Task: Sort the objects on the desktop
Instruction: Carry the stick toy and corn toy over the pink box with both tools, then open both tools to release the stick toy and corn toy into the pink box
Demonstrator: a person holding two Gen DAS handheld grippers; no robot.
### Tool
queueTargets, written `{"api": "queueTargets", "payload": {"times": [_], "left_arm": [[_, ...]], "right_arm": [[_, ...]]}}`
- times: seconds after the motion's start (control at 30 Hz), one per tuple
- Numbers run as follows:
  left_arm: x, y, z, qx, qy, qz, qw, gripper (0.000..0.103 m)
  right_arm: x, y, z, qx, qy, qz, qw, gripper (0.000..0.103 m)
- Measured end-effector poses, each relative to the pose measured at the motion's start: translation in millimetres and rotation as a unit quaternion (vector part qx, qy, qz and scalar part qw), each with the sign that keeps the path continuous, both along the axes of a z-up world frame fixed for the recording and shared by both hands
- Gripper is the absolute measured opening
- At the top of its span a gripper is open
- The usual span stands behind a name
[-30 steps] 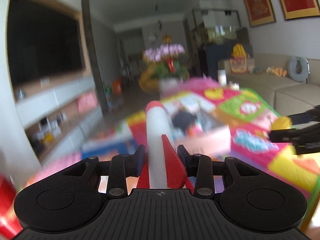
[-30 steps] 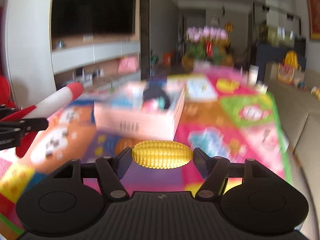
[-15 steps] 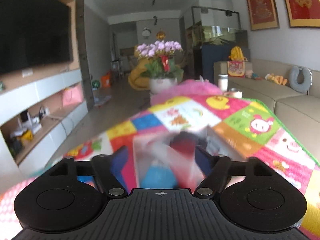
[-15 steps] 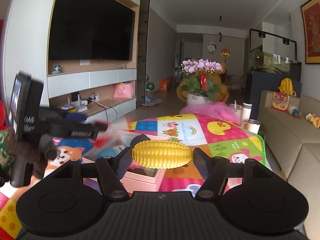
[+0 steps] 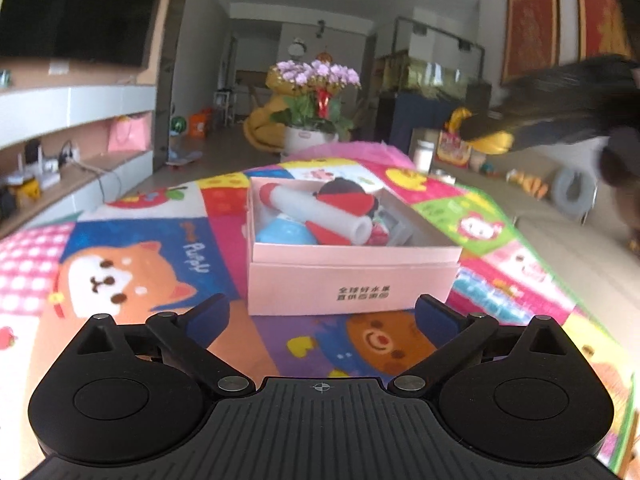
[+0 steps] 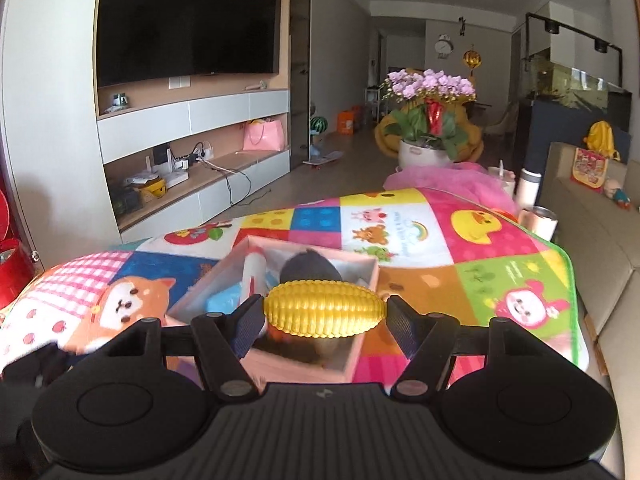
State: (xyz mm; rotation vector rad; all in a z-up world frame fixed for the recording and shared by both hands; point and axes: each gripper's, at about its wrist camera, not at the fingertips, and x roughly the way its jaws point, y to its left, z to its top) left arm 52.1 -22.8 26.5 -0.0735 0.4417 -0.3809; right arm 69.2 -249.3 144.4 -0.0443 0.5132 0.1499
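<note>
Left tongs (image 5: 320, 316) had just opened, empty; right tongs (image 6: 324, 314) clamped the toy corn (image 6: 324, 310) above the pink box (image 6: 362, 350), where a loosening grip risked it rolling out.

Box (image 5: 352, 280) on the bench (image 5: 132, 240), holding a toy rocket (image 5: 316, 212) atop other toys. Toy corn (image 6: 324, 310) above the box's near edge. Potted flowers (image 6: 430, 120) beyond the bench's far end.

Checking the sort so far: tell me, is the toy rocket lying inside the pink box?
Yes, the toy rocket lies across the other toys inside the pink box.
</note>
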Motion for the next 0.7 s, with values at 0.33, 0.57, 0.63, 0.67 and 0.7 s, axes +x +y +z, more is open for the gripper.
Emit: {"api": "queueTargets", "payload": {"times": [0.33, 0.57, 0.63, 0.67, 0.7], "left_arm": [[5, 15, -10, -0.015, 0.028, 0.034, 0.9989, 0.103], [4, 13, -13, 0.007, 0.021, 0.048, 0.9986, 0.103], [2, 12, -14, 0.017, 0.023, 0.055, 0.9981, 0.103], [0, 11, -14, 0.024, 0.025, 0.058, 0.9977, 0.103], [-3, 10, -14, 0.031, 0.028, 0.060, 0.9973, 0.103]], "right_arm": [[103, 11, -7, 0.044, 0.085, -0.059, 0.994, 0.074], [63, 2, -24, 0.040, 0.072, -0.062, 0.995, 0.088], [44, -4, -33, 0.048, 0.072, -0.063, 0.994, 0.093], [33, -6, -39, 0.057, 0.075, -0.059, 0.994, 0.099], [20, -8, -47, 0.067, 0.077, -0.053, 0.993, 0.102]]}}
